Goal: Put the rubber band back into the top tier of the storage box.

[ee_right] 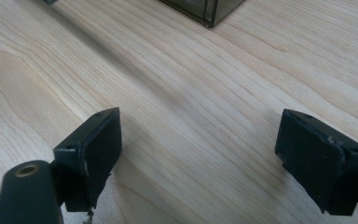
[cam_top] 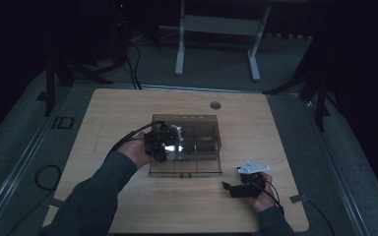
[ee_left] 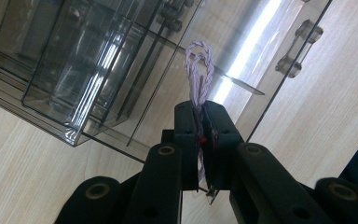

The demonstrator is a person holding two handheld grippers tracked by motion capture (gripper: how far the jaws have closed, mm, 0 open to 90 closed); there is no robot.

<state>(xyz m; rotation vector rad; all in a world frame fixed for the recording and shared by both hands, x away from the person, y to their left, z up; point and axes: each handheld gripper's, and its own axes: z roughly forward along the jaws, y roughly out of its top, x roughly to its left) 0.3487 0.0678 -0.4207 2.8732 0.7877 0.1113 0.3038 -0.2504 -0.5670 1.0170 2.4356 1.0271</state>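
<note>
Lilac twisted cord loop (ee_left: 199,70), pinched in my left gripper (ee_left: 200,122) over the smoky clear-plastic compartment box (ee_left: 65,100), not yet dropped in; my right gripper (ee_right: 200,154), at five o'clock, gapes empty.

A wooden table (cam_top: 256,206), with a white metal frame (cam_top: 216,29) beyond.

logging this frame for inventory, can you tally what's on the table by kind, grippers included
clear compartment box: 1
twisted pale purple cord loop: 1, pinched in the left gripper above the box
grippers: 2, the left one and the right gripper, which is open above bare wooden table
total: 4
</note>
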